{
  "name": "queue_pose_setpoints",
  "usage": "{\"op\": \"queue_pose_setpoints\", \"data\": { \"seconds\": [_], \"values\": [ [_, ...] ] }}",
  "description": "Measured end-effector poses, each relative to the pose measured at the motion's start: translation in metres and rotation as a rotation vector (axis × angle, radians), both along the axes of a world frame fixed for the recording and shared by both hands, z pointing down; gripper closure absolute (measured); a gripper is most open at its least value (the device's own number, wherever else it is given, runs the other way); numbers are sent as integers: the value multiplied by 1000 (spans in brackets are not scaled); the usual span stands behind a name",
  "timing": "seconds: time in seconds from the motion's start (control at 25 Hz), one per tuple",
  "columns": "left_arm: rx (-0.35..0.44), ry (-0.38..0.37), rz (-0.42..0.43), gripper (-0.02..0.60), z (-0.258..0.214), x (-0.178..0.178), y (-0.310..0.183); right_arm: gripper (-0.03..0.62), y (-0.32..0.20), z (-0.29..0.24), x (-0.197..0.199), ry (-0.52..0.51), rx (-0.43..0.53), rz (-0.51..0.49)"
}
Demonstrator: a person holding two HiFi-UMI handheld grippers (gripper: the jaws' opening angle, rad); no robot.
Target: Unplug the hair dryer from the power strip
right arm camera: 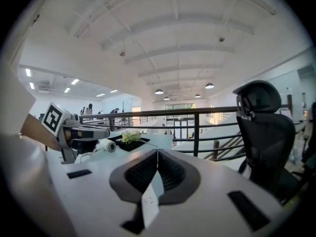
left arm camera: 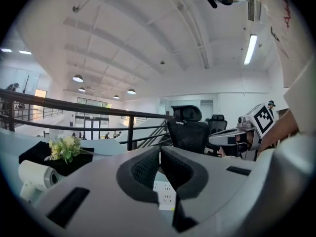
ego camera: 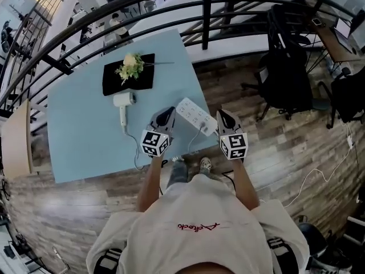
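Head view, looking down: a light-blue surface (ego camera: 80,136) sits at a slant. A person stands at its near edge w/ a hand-held gripper in each hand. The L hand-held gripper (ego camera: 166,115) and R hand-held gripper (ego camera: 223,117) are both clenched on nothing, jaws pressed together.

The white strip (ego camera: 195,116) lies between their tips, close to the surface's right edge, its near end by the near-right corner. The white dryer (ego camera: 124,105) lies left of the L hand-held gripper, apart from it. Just beyond the dryer is a black mat (ego camera: 114,81) bearing flowers (ego camera: 131,67).

Only this view shows the thin cable (ego camera: 136,156), which runs from the dryer's handle toward the near edge. The plug is too small to make out.

L gripper view adds the strip's sockets, seen just below & ahead of the shut jaws. The dryer is low at left and the R hand-held gripper at right, level w/ it.

R gripper view shows only a pale sliver of the strip's end under its closed jaws. The L hand-held gripper is at left, w/ dryer and flowers behind it.

Room to move: bare surface lies left of the dryer. A dark railing (ego camera: 205,10) runs past the far edge. Black chairs (ego camera: 285,79) stand on the wood floor (ego camera: 285,153) to the right, well apart from the surface.
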State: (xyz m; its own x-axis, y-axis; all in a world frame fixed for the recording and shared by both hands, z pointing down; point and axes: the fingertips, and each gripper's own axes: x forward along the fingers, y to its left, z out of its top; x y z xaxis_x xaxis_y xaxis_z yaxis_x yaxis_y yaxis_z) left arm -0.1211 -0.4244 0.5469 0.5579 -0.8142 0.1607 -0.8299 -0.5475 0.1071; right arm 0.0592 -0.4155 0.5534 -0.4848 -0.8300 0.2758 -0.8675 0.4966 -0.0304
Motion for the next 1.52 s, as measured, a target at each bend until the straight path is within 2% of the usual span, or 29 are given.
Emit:
{"op": "queue_pose_setpoints", "data": {
  "seconds": [0.32, 0.48, 0.68, 0.84, 0.92, 0.96, 1.12, 1.52],
  "values": [
    [-127, 11, 12, 568, 59, 2, 13, 576, 25, 53, -10, 6, -128, -7],
    [-159, 18, 20, 568, 81, 6, 17, 576, 37, 73, -11, 8, -164, -8],
    [-178, 0, 48, 566, 105, 16, 20, 576, 51, 90, -11, 14, -196, -15],
    [-181, -13, 118, 563, 117, 30, 20, 576, 62, 99, -8, 19, -221, -8],
    [-188, -31, 148, 491, 122, 36, 18, 576, 66, 101, -7, 21, -227, -7],
    [-192, -38, 156, 483, 125, 39, 16, 576, 67, 102, -7, 22, -230, -6],
    [-204, -71, 170, 465, 138, 44, 7, 576, 72, 105, -7, 23, -238, -6],
    [-227, -132, 167, 465, 160, 48, -12, 576, 80, 114, -6, 19, -262, 0]
  ]
}}
